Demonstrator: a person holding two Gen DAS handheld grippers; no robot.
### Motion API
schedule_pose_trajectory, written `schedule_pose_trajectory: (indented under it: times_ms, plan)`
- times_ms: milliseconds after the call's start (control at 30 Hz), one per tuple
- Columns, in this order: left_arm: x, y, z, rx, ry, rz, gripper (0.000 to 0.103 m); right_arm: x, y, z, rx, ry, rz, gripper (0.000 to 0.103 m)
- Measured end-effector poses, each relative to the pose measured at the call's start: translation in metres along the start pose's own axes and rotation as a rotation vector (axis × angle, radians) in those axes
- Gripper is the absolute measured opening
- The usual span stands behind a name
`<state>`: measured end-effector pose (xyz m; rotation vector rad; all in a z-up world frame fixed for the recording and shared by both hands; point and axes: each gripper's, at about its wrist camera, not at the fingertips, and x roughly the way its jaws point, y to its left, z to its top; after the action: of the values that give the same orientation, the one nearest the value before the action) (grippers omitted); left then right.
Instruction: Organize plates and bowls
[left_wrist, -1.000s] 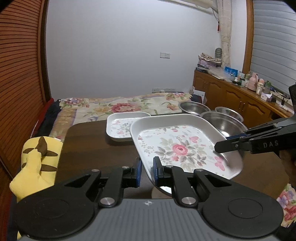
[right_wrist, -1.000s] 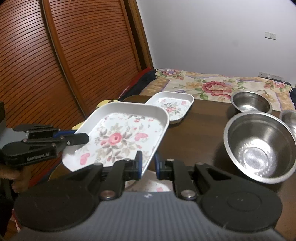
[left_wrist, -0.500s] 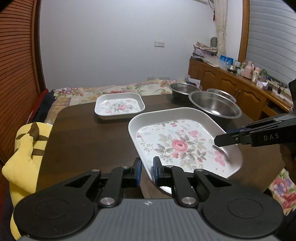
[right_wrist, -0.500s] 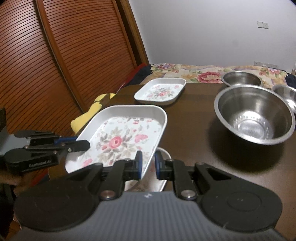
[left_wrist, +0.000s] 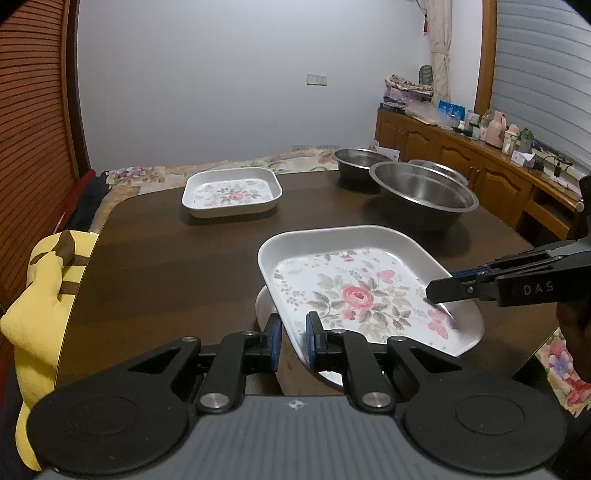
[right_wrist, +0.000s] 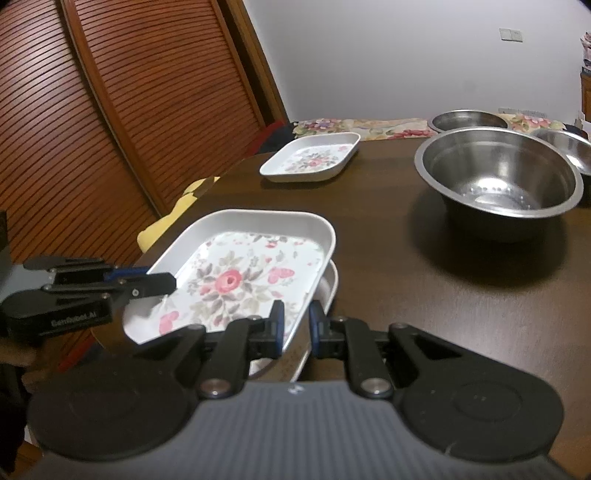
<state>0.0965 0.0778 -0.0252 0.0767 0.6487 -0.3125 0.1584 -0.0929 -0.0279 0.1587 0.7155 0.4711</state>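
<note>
A large white plate with a rose print (left_wrist: 354, 291) (right_wrist: 236, 280) hangs low over the dark wooden table (left_wrist: 166, 258) (right_wrist: 443, 295). It is carried by two opposite rims. My left gripper (left_wrist: 293, 328) (right_wrist: 162, 286) is shut on its near rim in the left wrist view. On the other rim my right gripper (right_wrist: 295, 317) (left_wrist: 436, 291) is shut. Just beneath, the white edge of a second plate (left_wrist: 261, 306) (right_wrist: 332, 284) shows; whether the two touch is unclear. A smaller floral plate (left_wrist: 232, 192) (right_wrist: 312, 158) rests further back.
Three steel bowls stand at the far right: a large one (left_wrist: 424, 192) (right_wrist: 498, 173) and two smaller ones (left_wrist: 356, 158) (left_wrist: 439, 170) behind. A yellow plush (left_wrist: 40, 295) lies beside the table's left edge. A wooden sideboard (left_wrist: 461, 155) and slatted doors (right_wrist: 92, 110) flank the room.
Both grippers have sunk toward the table with the large floral plate between them. The plate now sits lower, close over the second plate.
</note>
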Motion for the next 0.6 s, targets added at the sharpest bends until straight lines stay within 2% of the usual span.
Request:
schedule_pose_trajectory:
  times_ms: [600]
  plan:
    - [0.012, 0.003, -0.012, -0.036, 0.03, -0.009, 0.014, 0.0, 0.005, -0.017, -0.01, -0.083, -0.045, 0.016]
